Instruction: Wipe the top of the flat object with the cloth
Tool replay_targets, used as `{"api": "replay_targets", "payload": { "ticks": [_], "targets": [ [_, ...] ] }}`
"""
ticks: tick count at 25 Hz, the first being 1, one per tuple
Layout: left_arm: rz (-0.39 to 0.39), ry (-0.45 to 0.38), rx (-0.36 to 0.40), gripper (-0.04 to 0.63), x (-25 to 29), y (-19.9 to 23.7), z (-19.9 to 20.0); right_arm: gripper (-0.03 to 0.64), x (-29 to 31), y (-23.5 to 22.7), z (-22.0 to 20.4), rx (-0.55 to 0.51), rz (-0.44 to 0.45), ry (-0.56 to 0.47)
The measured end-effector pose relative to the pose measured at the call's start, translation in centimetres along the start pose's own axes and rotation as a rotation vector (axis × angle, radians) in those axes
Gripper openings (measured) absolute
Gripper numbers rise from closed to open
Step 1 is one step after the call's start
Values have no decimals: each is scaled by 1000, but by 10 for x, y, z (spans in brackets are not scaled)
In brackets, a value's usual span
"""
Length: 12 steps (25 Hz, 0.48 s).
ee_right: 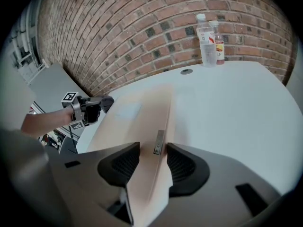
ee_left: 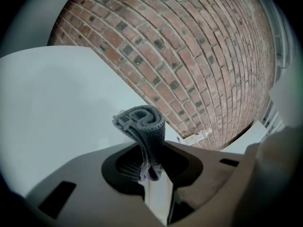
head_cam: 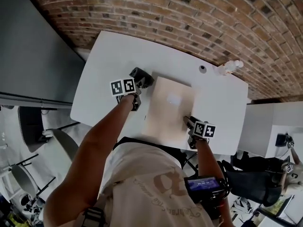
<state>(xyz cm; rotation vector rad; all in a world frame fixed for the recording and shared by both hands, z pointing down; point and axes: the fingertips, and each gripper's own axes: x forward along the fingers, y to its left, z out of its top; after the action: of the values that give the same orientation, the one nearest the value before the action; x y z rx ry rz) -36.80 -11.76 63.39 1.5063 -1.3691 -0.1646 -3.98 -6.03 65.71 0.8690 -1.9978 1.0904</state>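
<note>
A pale beige flat board point(head_cam: 168, 109) lies on the white table point(head_cam: 111, 56), the left gripper point(head_cam: 138, 83) with dark grey cloth point(head_cam: 142, 75) beside its left edge.

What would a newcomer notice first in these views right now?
Probably the pale flat board lying mid-way across the white table, with the right gripper straddling its near edge, jaws apart. Next, the rolled grey cloth pinched in the left gripper, just left of the board. Two bottles stand at the table's far edge by the brick wall.
</note>
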Motion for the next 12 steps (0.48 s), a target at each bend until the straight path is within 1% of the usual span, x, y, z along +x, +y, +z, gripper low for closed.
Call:
{"api": "replay_targets", "payload": {
  "ticks": [5,9,11,12],
  "targets": [
    [2,10,-8,107,26,-1,7,192,0,2,2,26,5,-21],
    [22,5,-30,107,39,5,10,192,2,0,3,54,4,-31],
    [31,17,-18,107,42,7,8,193,2,-1,2,63,8,-31],
    [36,29,1,107,44,7,7,193,2,-2,2,66,12,-33]
  ]
}}
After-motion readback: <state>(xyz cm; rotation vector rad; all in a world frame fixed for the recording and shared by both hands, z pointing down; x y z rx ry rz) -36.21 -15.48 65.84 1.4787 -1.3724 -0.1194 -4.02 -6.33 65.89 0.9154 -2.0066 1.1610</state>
